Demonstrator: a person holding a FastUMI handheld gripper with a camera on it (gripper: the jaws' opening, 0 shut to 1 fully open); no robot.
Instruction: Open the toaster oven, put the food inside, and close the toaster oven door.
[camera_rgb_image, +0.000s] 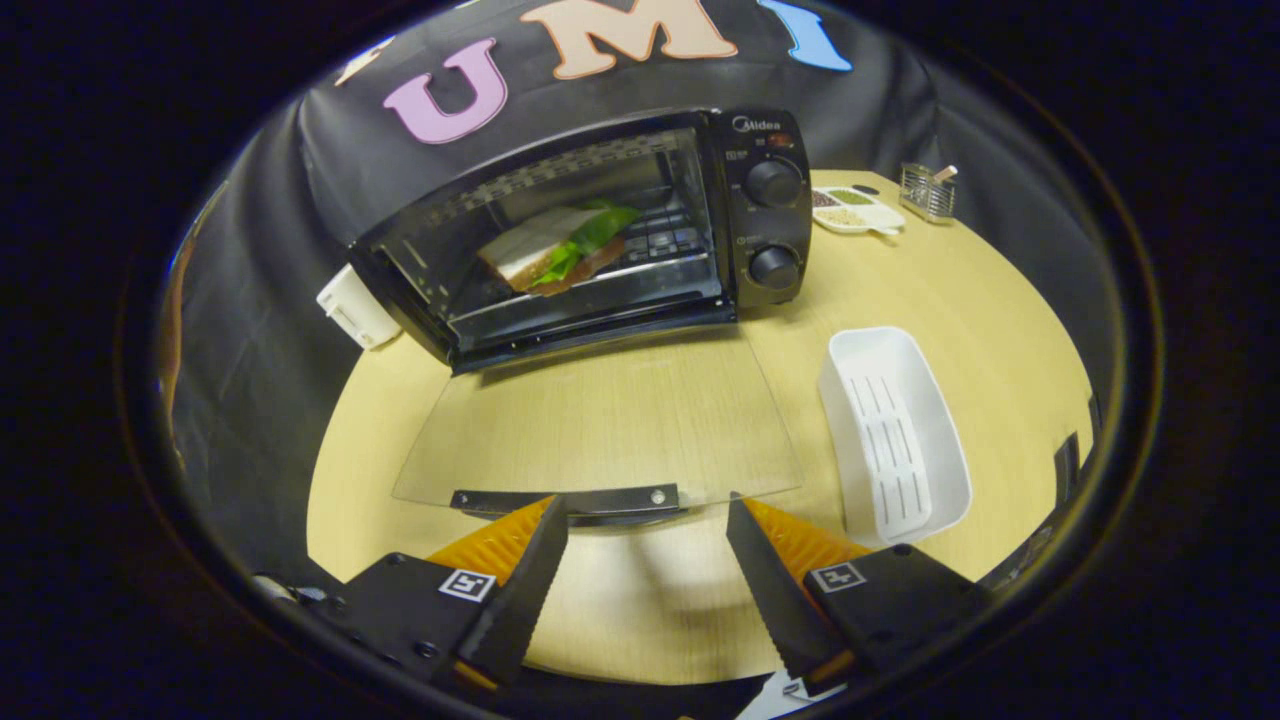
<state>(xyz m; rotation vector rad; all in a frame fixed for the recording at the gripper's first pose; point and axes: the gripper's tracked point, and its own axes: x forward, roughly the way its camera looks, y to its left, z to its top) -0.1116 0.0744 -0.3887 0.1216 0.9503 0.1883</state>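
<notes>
Jaws: I have the gripper (648, 520) spread wide and holding nothing; both tips sit level with the door's front edge.

Door: the toaster oven (600, 230) stands at 12 o'clock, its glass door (600, 420) dropped flat over the tabletop (950, 300), hinged at the far side and reaching back toward me.

Handle: the door handle (565, 498) is a dark bar running 9 to 3 o'clock, crosswise to my fingers; it lies nearer my left finger, whose tip overlaps its middle, while the right tip stands off to the bar's 3 o'clock end.

Food: the sandwich (555, 250) already rests on the rack inside.

Tray: the empty white tray (895, 430) lies at 2 o'clock.

Next, as I judge it: shift toward 9 o'clock, catch the handle's edge, lift the door toward 12.
</notes>
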